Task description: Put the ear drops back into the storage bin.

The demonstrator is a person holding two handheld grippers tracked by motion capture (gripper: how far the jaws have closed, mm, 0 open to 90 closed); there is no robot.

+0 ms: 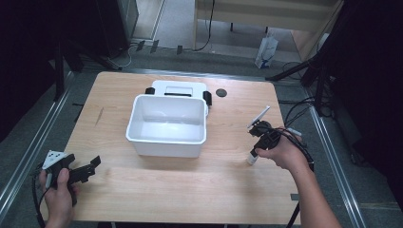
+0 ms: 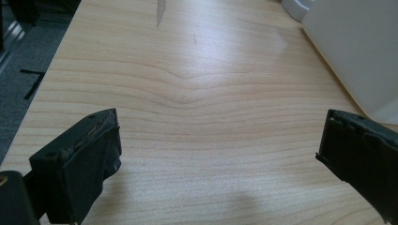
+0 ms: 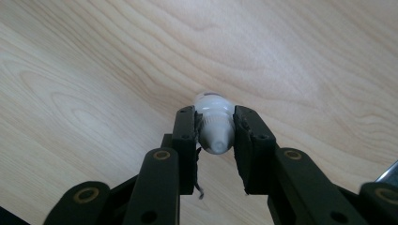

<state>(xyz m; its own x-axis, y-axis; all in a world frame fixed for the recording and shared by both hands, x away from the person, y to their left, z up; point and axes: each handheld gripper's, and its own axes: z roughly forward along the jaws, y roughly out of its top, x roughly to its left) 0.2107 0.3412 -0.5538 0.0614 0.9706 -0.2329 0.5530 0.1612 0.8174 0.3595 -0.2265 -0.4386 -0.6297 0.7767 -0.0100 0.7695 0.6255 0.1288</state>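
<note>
My right hand-held gripper (image 1: 253, 154) sits at the right of the high view, pointing down at the counter (image 1: 157, 190), and its jaws are clamped on a small white bottle (image 1: 251, 157). In the right gripper view the bottle (image 3: 215, 126) stands in the middle of the frame, squeezed between my two black pads (image 3: 186, 140) by its narrow neck, cap end toward the camera, its rounded body below against the pale wood grain. I cannot tell whether its base touches the counter or hangs just above it.

My left hand-held gripper (image 1: 92, 166) rests at the lower left of the high view, near the counter's front corner, jaws spread wide with nothing between them. In the left gripper view the bare wood lies between the two pads (image 2: 89, 164).

A white plastic bin (image 1: 166, 124) stands in the centre of the high view, open side up; its wall (image 2: 356, 51) fills the upper right of the left gripper view. Behind it lies a white lid (image 1: 178, 88), and a small dark disc (image 1: 220, 92) sits just to the lid's right.
</note>
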